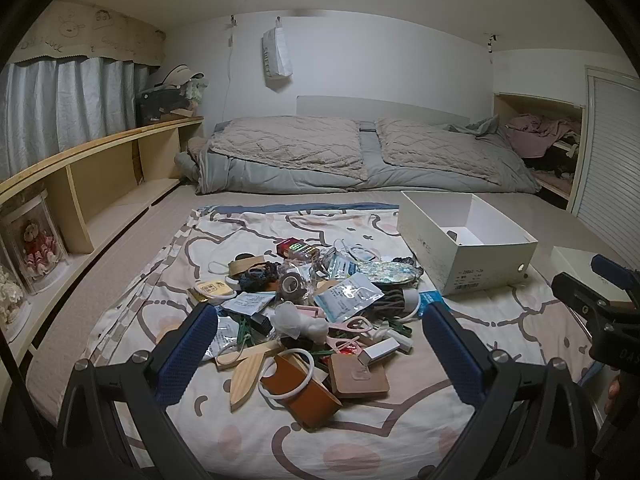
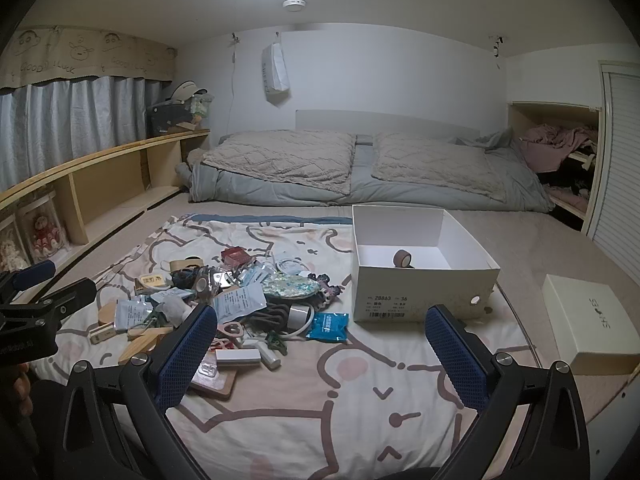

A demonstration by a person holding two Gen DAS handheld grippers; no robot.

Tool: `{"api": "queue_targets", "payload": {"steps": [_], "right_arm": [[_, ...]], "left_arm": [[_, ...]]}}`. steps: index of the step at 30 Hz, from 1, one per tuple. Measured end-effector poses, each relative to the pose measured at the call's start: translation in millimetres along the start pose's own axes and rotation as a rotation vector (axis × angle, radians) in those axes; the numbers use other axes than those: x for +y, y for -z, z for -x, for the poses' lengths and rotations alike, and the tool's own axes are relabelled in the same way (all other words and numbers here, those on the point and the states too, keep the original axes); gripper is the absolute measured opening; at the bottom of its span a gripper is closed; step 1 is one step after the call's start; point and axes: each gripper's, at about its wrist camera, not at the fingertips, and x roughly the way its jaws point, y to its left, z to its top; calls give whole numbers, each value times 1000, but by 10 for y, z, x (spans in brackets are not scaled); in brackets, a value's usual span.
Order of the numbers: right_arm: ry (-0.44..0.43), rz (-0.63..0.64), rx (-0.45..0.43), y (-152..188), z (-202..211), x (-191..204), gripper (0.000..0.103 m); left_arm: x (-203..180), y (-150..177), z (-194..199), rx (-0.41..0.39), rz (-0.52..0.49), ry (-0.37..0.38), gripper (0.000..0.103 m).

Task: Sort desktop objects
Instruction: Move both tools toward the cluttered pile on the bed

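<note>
A heap of small objects (image 1: 312,308) lies on a cartoon-print sheet (image 1: 360,432): foil packets, hair ties, tape rolls, wooden pieces, a brown leather case (image 1: 304,392) with a white ring. The heap also shows in the right wrist view (image 2: 224,304). An open white shoebox (image 1: 464,240) stands to its right; in the right wrist view the shoebox (image 2: 424,280) holds a brown tape roll (image 2: 403,258). My left gripper (image 1: 320,344) is open above the heap's near edge. My right gripper (image 2: 320,344) is open and empty over bare sheet, in front of the box.
A shoebox lid (image 2: 588,320) lies right of the sheet. Folded bedding (image 1: 360,156) lies behind. A wooden shelf (image 1: 100,184) with doll jars runs along the left. A cupboard nook (image 2: 560,160) with clothes is at the back right.
</note>
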Motion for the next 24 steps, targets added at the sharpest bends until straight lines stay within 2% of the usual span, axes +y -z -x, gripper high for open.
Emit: {"api": "queue_targets", "payload": {"steps": [24], "right_arm": [[-9, 2, 3, 6, -41, -1, 103]], "left_arm": [[-47, -18, 20, 4, -1, 14, 103]]}}
